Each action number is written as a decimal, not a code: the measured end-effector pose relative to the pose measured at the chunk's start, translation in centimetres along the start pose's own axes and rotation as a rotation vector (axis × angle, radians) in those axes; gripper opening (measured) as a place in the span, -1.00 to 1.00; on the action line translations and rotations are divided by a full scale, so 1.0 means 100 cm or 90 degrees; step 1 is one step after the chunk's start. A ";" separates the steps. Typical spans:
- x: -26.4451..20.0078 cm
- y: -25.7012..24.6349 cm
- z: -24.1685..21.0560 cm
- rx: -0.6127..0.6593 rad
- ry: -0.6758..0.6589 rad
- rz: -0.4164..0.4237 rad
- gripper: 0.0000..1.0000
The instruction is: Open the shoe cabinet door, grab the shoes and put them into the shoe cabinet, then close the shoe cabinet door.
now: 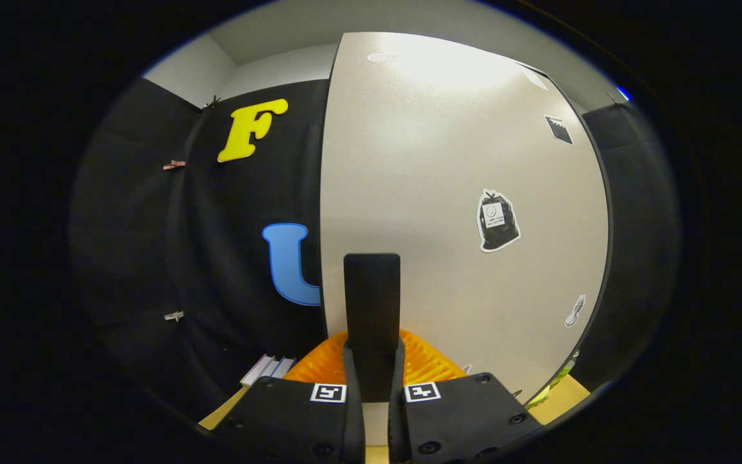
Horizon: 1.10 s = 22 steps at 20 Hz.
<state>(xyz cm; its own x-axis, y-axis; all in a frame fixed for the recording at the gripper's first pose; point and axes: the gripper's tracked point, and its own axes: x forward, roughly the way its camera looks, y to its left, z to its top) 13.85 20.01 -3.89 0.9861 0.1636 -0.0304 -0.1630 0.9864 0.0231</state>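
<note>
Here the claw (371, 303) is standing with its two fingers drawn close together, showing as one dark upright bar, and whether anything is pinched between them cannot be told. Just ahead, the pale cabinet door (448, 193) is rising, carrying a few stickers (497, 220). An orange ribbed object (426, 361) is lying behind the fingers on the wooden surface (567, 390).

Matt, smooth beige cabinet door (448, 193)
</note>
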 end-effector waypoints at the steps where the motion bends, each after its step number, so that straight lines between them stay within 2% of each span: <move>1: -0.014 -0.001 0.003 0.004 0.000 0.011 -0.64; 11: -0.120 -0.052 0.008 0.018 0.015 0.053 -0.65; 22: -0.189 -0.131 0.011 0.014 0.022 0.031 -0.66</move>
<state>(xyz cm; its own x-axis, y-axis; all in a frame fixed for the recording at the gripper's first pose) -2.58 3.98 -2.49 0.9753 0.2117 -0.0635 -0.2090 0.9768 0.0466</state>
